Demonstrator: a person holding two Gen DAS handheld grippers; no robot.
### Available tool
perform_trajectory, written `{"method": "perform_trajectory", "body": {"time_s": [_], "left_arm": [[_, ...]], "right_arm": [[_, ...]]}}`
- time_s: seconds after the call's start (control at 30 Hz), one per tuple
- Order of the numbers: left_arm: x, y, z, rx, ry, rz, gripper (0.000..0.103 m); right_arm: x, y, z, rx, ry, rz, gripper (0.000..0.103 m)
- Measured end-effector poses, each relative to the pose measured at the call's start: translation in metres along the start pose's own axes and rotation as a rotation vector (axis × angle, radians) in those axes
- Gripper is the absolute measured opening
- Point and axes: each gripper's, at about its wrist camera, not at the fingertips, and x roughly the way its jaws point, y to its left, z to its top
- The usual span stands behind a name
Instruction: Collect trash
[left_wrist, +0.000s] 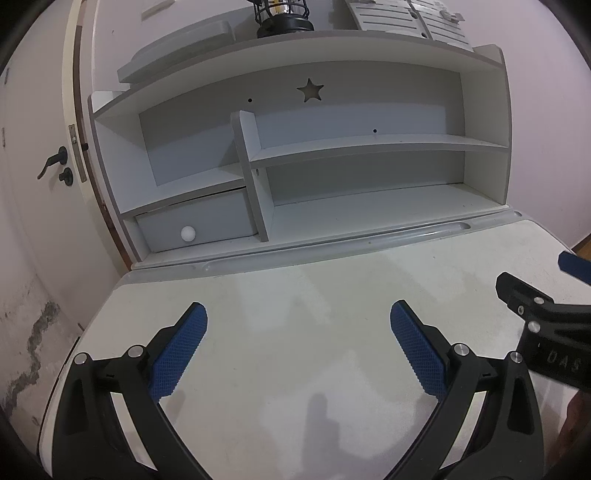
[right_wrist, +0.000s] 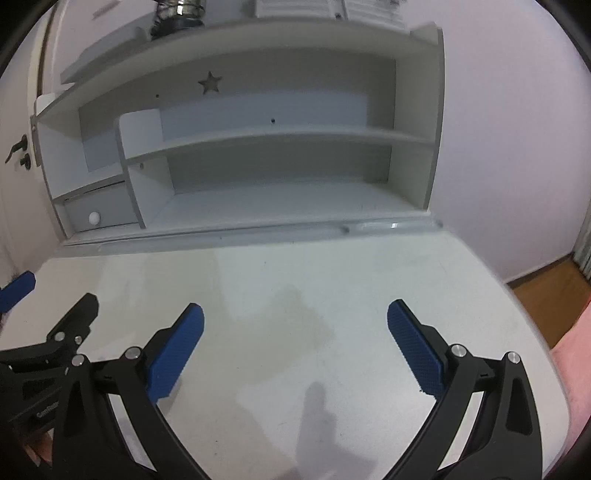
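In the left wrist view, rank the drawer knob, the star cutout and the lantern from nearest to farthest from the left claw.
From the left claw, which hangs open over the desk:
1. Drawer knob, low on the left, on the small drawer front.
2. Star cutout, higher up in the hutch's back panel, about centre.
3. Lantern, on top of the hutch, at the frame's upper edge.

A child's bedroom: white desk (left_wrist: 332, 295) with star-cut hutch (left_wrist: 310, 90); lantern (left_wrist: 282, 16); pink walls; door (left_wrist: 40, 184)
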Motion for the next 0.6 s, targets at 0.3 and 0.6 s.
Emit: {"method": "perform_trajectory", "body": {"time_s": [0.3,0.6], "left_arm": [[0.009,0.020,-0.002,-0.172,0.050,-0.091,0.097],[0.025,0.034,-0.005,-0.237,0.138,-0.090,0.096]], "right_arm": [[0.006,-0.019,-0.002,0.094,0.032,0.047,0.096],[0.005,-0.009,-0.001,0.044,0.020,0.026,0.096]]}}
